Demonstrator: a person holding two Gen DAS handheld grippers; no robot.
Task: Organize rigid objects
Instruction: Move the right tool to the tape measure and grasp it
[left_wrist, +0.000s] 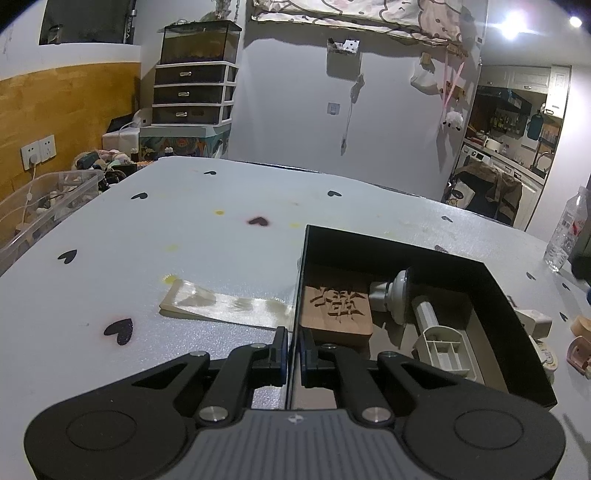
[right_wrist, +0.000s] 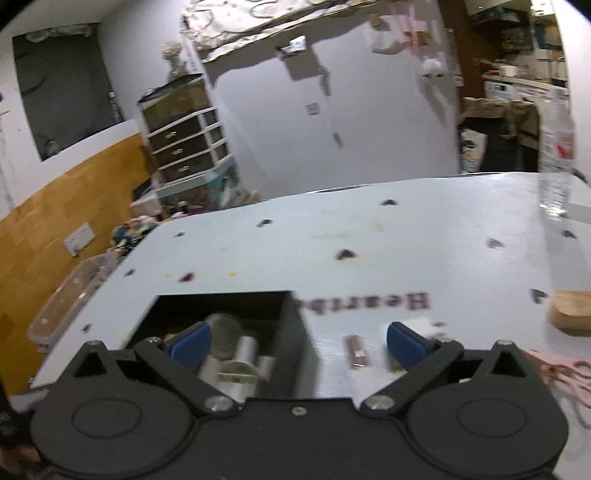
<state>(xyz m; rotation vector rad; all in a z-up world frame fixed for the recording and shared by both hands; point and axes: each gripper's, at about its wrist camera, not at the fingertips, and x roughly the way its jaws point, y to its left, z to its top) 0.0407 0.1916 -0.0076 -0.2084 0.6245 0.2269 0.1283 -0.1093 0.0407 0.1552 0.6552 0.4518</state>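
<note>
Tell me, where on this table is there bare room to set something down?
The widest bare stretch of table lies beyond the flat packet, left of the black box. The box is crowded with a wooden block and plastic parts; small items also cluster right of it.

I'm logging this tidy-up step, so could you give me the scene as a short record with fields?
container: black box on the table
in box: carved wooden block, grey and white plastic parts
left gripper: shut on the box's left wall
right gripper: open, empty, above the box's right side
outside box: small brown piece, clear packet, water bottle
</note>
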